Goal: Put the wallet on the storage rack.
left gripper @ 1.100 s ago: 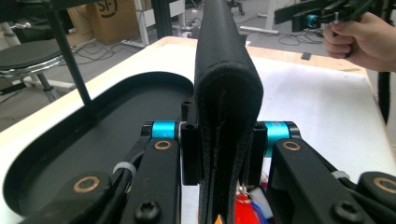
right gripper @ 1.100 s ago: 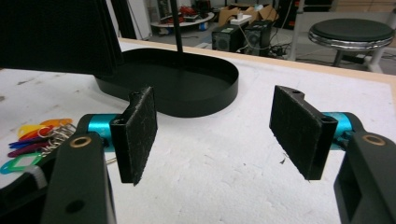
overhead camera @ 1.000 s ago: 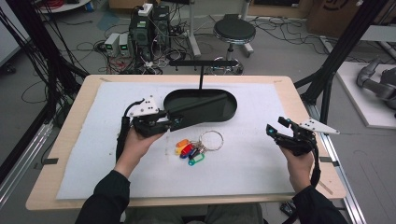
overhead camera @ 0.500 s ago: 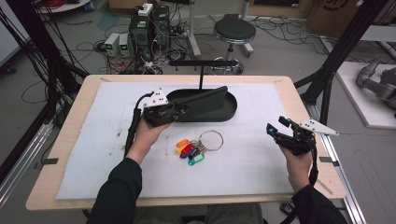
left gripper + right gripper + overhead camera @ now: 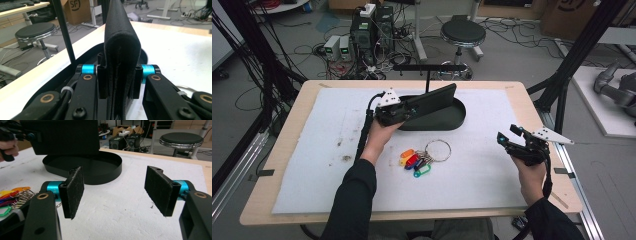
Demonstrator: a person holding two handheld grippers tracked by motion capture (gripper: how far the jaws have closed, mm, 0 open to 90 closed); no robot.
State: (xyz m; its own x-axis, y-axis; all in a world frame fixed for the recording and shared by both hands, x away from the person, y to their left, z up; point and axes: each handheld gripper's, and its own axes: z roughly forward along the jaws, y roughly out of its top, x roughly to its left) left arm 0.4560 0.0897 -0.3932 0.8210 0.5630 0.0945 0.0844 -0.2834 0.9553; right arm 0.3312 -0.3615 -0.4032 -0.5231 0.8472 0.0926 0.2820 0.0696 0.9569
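High view: the left gripper [image 5: 404, 111] has its 2 jaws clamped on a black wallet [image 5: 434, 100], held tilted above the black oval tray [image 5: 454, 117] near the far edge of the tabletop [image 5: 282, 145]. Left gripper view confirms the pads [image 5: 102, 77] pressing the folded wallet's sides. Near the right edge, the right gripper [image 5: 507, 139] has its jaws spread wide, holding nothing. A key bunch [image 5: 419, 159] lies mid-table on the white mat [image 5: 312, 150].

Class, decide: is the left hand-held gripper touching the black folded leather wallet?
Touching. In the left gripper view the left hand-held gripper has both jaw pads pressed against the sides of the black folded leather wallet, clamping it.
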